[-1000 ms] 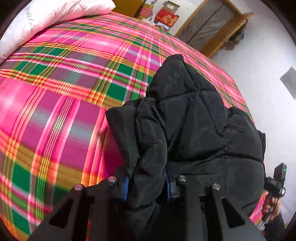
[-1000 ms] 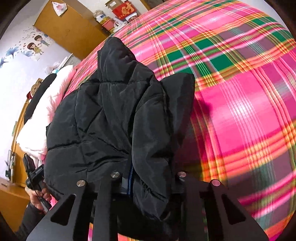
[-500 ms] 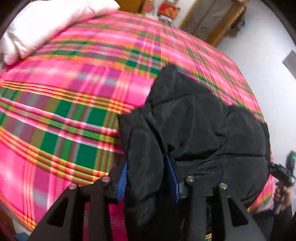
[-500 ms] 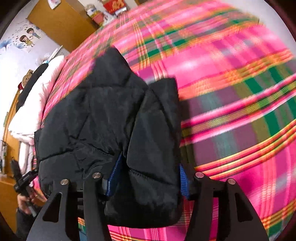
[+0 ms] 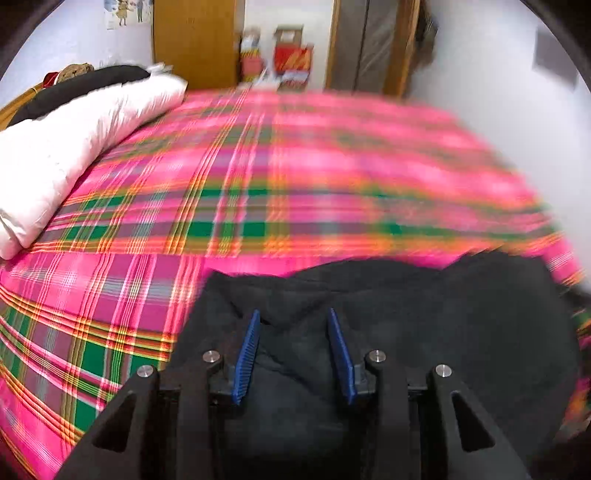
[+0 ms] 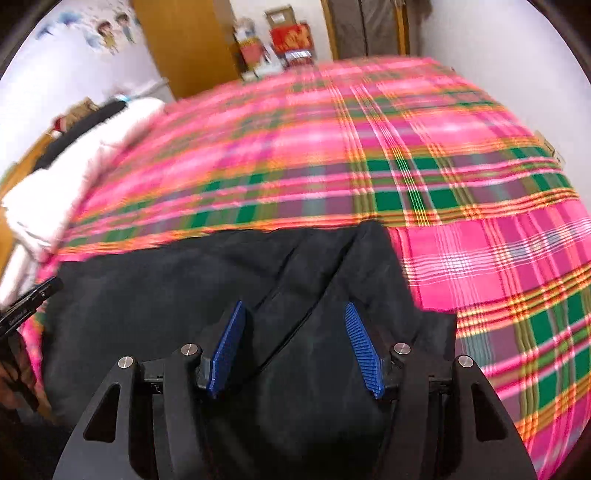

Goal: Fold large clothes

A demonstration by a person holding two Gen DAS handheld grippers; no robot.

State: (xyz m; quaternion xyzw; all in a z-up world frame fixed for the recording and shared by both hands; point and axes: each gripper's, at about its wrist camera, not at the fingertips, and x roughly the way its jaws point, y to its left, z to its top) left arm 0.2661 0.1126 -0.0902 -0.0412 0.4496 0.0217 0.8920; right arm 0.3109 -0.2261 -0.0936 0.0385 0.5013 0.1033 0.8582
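Through my left wrist camera the bed (image 5: 295, 177) fills most of the view, covered in a pink, green and orange plaid sheet, blurred toward the far side. One white pillow (image 5: 74, 147) lies along the left edge with something black behind it. Past the bed stand a wooden door (image 5: 194, 40), red boxes (image 5: 291, 59) on the floor and a white wall. My left tool (image 5: 293, 354) hangs over the one black jacket (image 5: 424, 332), which lies on the near edge of the bed; its two blue pads (image 5: 247, 358) stand apart with bare fabric between them, gripping nothing

Through my right wrist camera the same plaid bed (image 6: 369, 155) curves away to the same wooden door (image 6: 188, 40) and red boxes (image 6: 290, 37), with cartoon stickers (image 6: 107, 31) on the wall at upper left. The white pillow (image 6: 55, 192) sits at the left. The black jacket (image 6: 184, 302) spreads across the near edge, a fold line running diagonally under my right tool (image 6: 295, 350). Its two blue pads (image 6: 362, 350) are spread wide over the cloth, clamping nothing. At the far left edge the black body of my left tool (image 6: 26, 306) shows beside the jacket
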